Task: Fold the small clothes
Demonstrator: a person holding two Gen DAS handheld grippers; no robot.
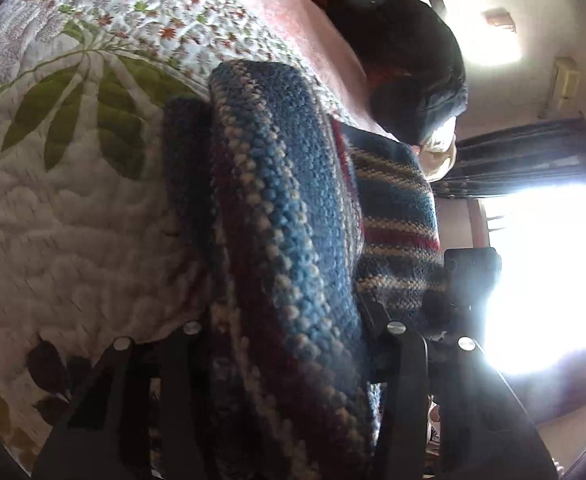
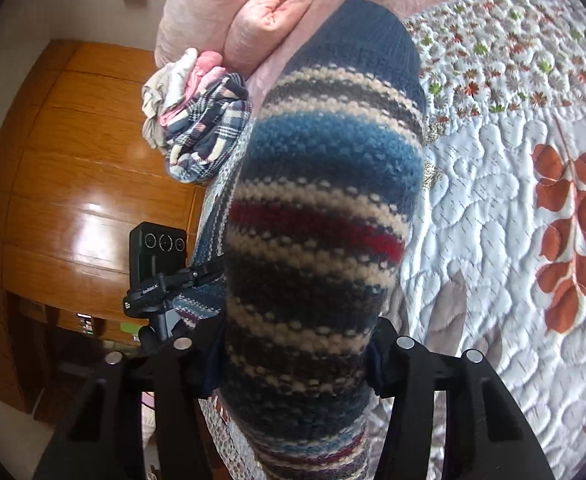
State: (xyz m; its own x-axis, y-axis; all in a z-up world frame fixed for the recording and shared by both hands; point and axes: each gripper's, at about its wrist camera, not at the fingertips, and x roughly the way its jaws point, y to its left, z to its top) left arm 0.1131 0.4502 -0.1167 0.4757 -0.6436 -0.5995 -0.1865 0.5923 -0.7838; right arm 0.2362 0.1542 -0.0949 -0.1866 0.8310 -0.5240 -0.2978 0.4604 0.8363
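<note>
Clearly, the left gripper (image 1: pixel 281 344) has its jaws pinched on the striped knit garment (image 1: pixel 277 216), and the right gripper (image 2: pixel 297 344) clamps the same knit between its own jaws. It hangs lifted between them above the quilted bedspread (image 2: pixel 493 208). Beside it lie a plaid clothes bundle (image 2: pixel 205 136) and a pink duvet (image 2: pixel 245 12).

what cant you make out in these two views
- Left hand-held gripper tips: left wrist view, covered by the striped knit garment.
- Right hand-held gripper tips: right wrist view, garment hides them.
- Garment's type and full shape: cut off at the bottom edge.
- Window: overexposed.
</note>
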